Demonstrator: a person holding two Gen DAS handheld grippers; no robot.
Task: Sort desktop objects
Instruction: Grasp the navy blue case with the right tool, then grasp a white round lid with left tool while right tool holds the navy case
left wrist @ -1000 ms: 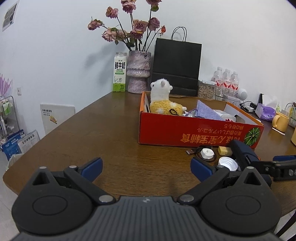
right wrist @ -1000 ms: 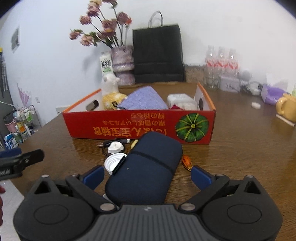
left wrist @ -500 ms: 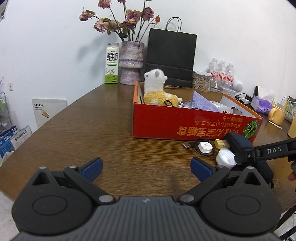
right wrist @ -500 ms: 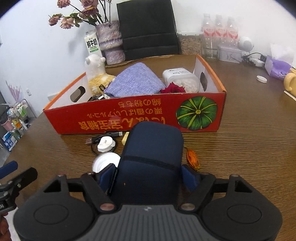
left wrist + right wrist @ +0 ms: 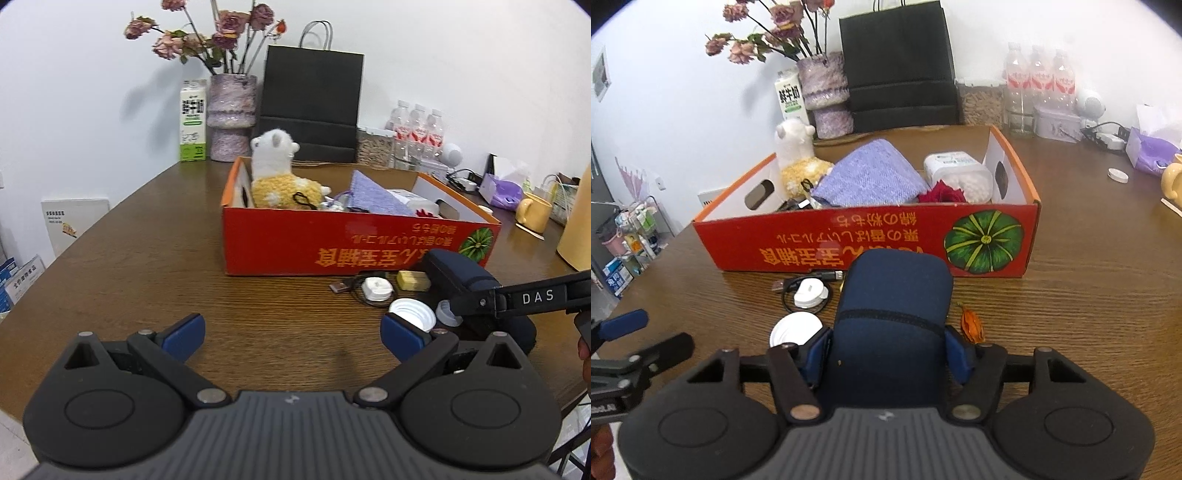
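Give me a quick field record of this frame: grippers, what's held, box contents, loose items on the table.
right gripper: jaws just closing, pads now against both sides of the navy case
left gripper: open, nothing between the pads
navy case: lying on the table, in front of the red box
box contents: plush alpaca, purple cloth, white container, red flower
loose on table: white lid, white charger with cable, orange dried pod

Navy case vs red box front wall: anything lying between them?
Right wrist view: the navy case nearly reaches the red box, the strip between them bare.
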